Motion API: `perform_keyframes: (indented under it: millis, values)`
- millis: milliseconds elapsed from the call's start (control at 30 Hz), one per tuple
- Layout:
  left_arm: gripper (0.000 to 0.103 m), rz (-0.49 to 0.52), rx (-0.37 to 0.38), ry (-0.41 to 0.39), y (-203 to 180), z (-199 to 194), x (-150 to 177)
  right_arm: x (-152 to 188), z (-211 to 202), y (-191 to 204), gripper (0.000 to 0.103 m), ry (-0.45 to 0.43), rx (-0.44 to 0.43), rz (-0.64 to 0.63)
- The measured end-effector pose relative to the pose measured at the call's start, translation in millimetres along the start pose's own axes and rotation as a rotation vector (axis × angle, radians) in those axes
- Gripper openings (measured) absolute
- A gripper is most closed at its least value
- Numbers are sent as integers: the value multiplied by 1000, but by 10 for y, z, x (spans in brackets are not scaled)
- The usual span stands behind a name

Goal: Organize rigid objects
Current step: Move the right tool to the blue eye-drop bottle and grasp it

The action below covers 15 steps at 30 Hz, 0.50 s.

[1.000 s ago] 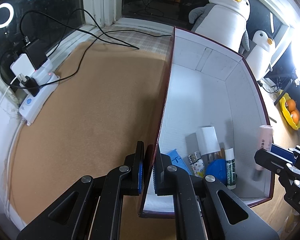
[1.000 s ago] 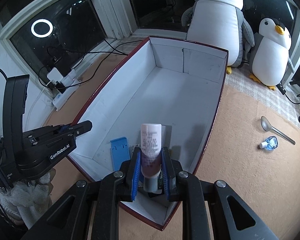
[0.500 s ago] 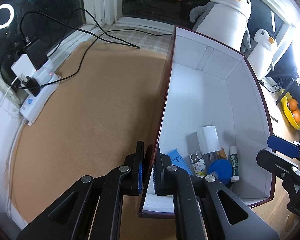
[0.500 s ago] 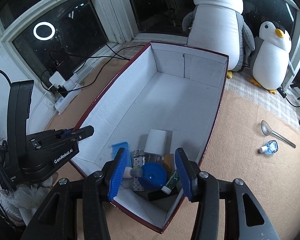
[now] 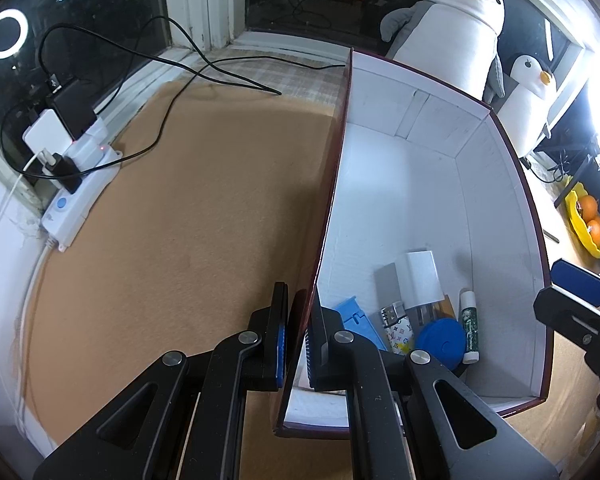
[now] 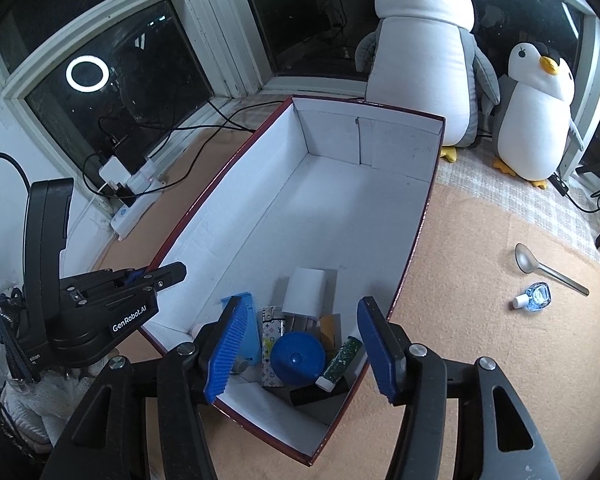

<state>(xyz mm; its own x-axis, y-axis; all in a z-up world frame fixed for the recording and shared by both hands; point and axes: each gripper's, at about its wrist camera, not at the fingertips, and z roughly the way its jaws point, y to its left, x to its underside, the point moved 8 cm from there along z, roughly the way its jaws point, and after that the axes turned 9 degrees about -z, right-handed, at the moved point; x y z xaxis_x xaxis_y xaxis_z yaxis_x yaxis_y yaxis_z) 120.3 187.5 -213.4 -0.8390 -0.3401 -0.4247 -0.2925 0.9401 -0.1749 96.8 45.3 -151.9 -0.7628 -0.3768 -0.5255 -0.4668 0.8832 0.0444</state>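
Left gripper (image 5: 298,340) clamped on box (image 5: 400,184) wall, right gripper (image 6: 302,346) wide open. Spoon (image 6: 548,266) probably stiff, slippery; best pinched mid-handle.

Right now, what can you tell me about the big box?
The box is a long, open-topped cardboard carton, white inside with dark red outside and rim. It sits on the tan mat. Small things are piled at its near end; the far end is bare. The left gripper is clamped on its side wall, and the right gripper hangs open over the pile.
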Motion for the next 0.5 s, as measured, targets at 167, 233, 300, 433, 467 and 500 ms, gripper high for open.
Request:
perform_keyframes:
  millis: [167,233,300,433,467,500]
  values:
    - [6,1,-3,2,-3,2,-2,8,-47,-79,53,-9,-3,16]
    - [6,-1,-5,4,-2,3,-5,18,-75,-135,53,-13,-3,27]
    - [6,-3,-7,7,-4,6,-11,24,-100,-202,53,-18,-1,42]
    - [6,-2,-14,10,-13,9,-22,59,-146,-397,53,-26,15,81]
    - [6,-2,-15,10,-13,9,-25,65,-157,-446,53,-27,18,90]
    - [6,-1,-18,10,-17,11,-31,77,-163,-498,53,-27,24,102]
